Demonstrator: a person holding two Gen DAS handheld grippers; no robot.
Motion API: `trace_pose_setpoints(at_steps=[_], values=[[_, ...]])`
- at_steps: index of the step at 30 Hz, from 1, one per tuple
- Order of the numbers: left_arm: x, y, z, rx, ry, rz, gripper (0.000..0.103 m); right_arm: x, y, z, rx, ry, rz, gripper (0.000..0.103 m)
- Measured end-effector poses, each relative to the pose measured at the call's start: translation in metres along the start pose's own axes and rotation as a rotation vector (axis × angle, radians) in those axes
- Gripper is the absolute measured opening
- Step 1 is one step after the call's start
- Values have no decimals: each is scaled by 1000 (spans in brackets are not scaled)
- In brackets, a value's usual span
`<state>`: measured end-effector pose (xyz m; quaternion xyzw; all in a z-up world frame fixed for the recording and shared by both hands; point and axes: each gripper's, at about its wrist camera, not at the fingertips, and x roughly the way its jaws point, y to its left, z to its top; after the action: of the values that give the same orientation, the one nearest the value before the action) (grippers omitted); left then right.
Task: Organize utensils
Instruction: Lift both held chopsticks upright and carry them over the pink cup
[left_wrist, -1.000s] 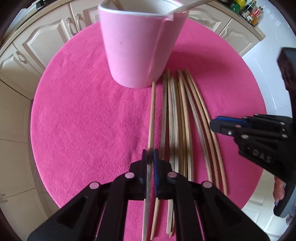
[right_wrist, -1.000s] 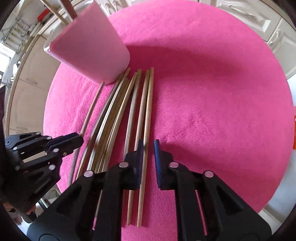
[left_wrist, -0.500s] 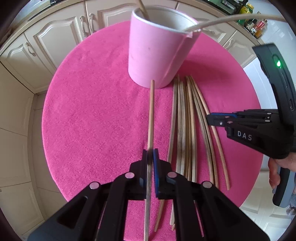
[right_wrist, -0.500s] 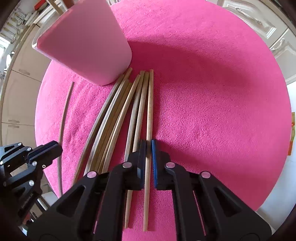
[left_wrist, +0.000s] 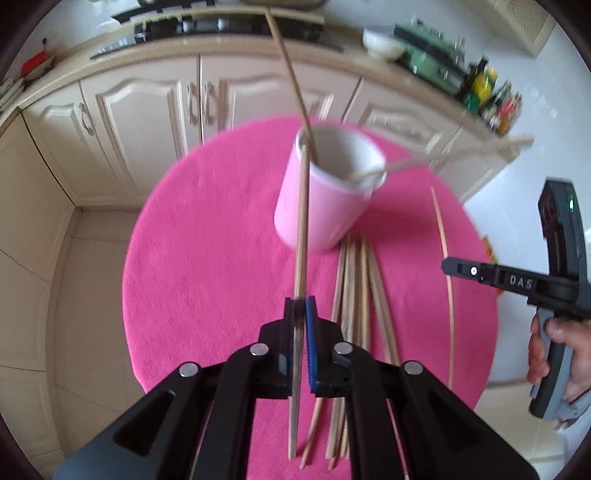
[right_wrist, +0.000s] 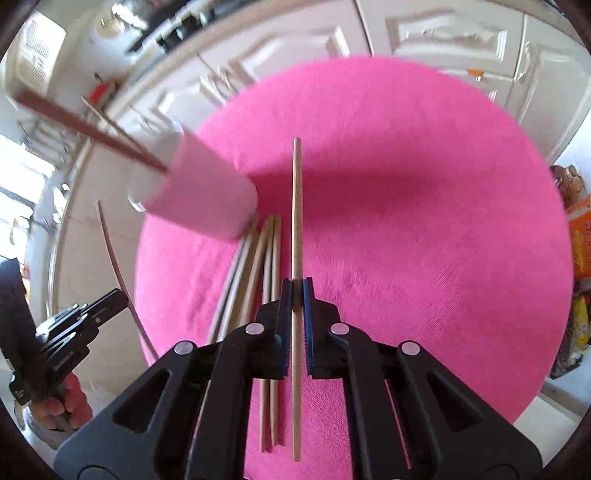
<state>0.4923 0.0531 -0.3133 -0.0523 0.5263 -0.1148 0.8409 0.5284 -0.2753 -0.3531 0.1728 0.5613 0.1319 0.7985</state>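
Observation:
My left gripper (left_wrist: 300, 306) is shut on one wooden chopstick (left_wrist: 302, 229), held above the pink cloth with its far end level with the rim of the pink cup (left_wrist: 325, 195). Two sticks lean inside that cup. My right gripper (right_wrist: 296, 286) is shut on another chopstick (right_wrist: 296, 206), also raised off the cloth, to the right of the cup (right_wrist: 207, 195). Several chopsticks (left_wrist: 354, 295) still lie in a bundle (right_wrist: 266, 258) below the cup. Each view shows the other gripper (left_wrist: 448, 266) (right_wrist: 118, 297) pinching its own thin stick.
The round table under the pink cloth (left_wrist: 207, 258) ends close on every side. Cream cabinets (left_wrist: 147, 122) stand behind, with bottles (left_wrist: 491, 96) and a white bowl (left_wrist: 380, 46) on the counter. A person's hand (left_wrist: 550, 350) grips the right handle.
The right gripper's jaws closed on the outermost stick. Both grippers then rose off the cloth, each lifting one chopstick out of the row, and the cup now looks farther away.

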Motion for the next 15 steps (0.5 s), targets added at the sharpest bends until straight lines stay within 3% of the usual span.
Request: trace_pose_setpoints(at_steps=[10,15], values=[[-59,-14,53,0,-231,-48,0,-76,21,47,-5,-331,58,6],[-33,-14,67,9,-150,-41,0,-75,28,64,-13,-316,51,6]])
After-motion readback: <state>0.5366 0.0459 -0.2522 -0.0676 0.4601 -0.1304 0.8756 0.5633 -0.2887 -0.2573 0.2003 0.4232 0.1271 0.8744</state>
